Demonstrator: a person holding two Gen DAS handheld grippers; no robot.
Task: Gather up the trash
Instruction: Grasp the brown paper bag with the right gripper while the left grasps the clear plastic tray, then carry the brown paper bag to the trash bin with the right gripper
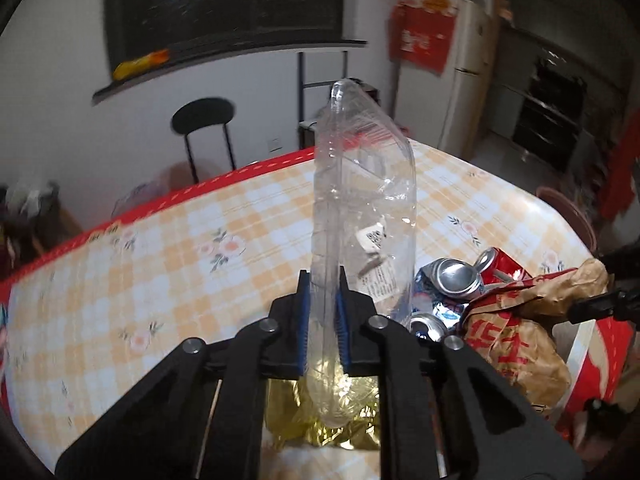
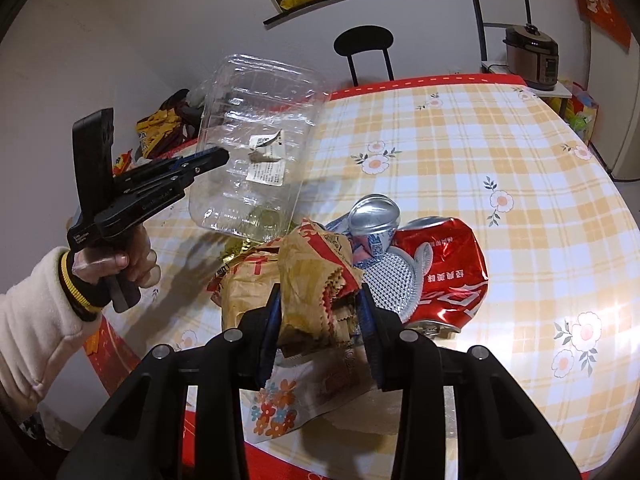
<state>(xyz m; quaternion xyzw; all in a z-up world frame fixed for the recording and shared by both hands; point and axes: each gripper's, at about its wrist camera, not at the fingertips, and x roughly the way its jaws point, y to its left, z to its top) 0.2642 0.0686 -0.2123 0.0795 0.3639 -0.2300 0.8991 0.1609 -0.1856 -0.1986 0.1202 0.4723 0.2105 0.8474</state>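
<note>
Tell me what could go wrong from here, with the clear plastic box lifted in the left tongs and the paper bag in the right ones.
The left tongs pinch only a thin edge of the clear plastic box, which is held off the table; the flimsy wall could flex and slip out. The right tongs grip the crumpled paper bag lying against the crushed cans, so lifting it may drag or roll a can across the tablecloth.

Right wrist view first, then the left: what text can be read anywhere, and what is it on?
"经典美味", upside down: crushed red can.
Large red characters: brown paper bag, too creased to read.
QR code and fine print: sticker on the clear plastic container, too small.
Red poster: blurred.
</note>
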